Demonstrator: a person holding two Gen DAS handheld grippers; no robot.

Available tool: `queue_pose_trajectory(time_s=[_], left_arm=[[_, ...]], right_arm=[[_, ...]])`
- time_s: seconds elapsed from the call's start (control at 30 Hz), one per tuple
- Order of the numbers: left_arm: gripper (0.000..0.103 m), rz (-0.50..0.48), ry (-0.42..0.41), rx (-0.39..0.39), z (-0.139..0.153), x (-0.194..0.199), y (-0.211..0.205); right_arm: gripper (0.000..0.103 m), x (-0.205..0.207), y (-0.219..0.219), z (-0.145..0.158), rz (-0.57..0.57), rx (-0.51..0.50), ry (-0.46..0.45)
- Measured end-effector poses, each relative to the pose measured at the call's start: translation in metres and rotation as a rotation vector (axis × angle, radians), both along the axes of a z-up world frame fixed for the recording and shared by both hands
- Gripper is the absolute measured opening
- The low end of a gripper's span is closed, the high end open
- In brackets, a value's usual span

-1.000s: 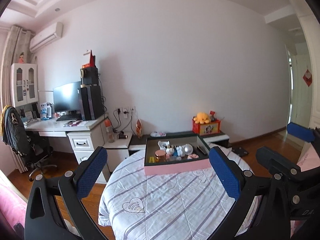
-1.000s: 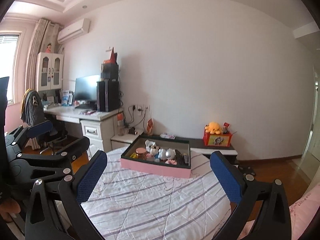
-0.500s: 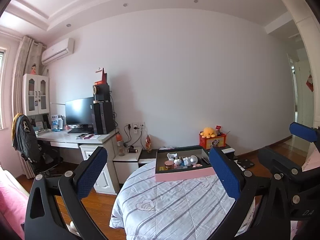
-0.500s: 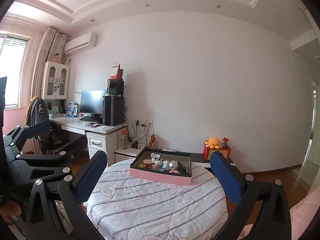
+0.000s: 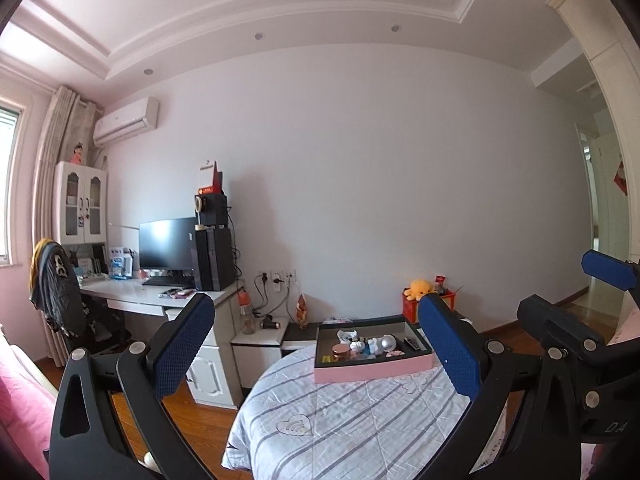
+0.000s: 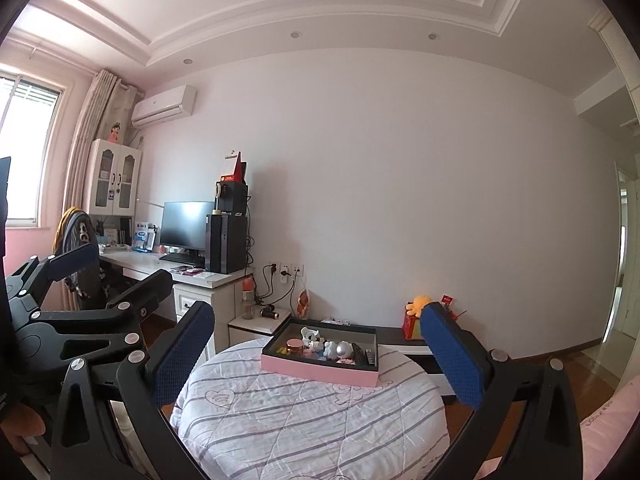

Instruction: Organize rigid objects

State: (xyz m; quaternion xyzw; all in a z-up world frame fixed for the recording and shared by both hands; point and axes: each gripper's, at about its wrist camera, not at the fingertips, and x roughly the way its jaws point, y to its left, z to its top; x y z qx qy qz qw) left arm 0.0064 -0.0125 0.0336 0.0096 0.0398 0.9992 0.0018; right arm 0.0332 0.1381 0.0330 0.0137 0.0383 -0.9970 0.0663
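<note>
My left gripper (image 5: 316,350) spread wide, grasping nothing. My right gripper (image 6: 316,354) same, touching nothing. Pink tray (image 6: 320,370) with small objects (image 6: 330,347) on round striped table (image 6: 304,420), well ahead of both.

Both wrist views toward tray (image 5: 372,372), distant
</note>
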Motion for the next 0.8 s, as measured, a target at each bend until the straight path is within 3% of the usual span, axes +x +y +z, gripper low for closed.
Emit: queue_pose_trajectory(time_s=[0.8], left_arm=[[0.103,-0.002,-0.012,0.006,-0.0002,0.0013,-0.0011]], right_arm=[[0.103,-0.0072,-0.0023,-0.0012,-0.001,0.005,-0.006]])
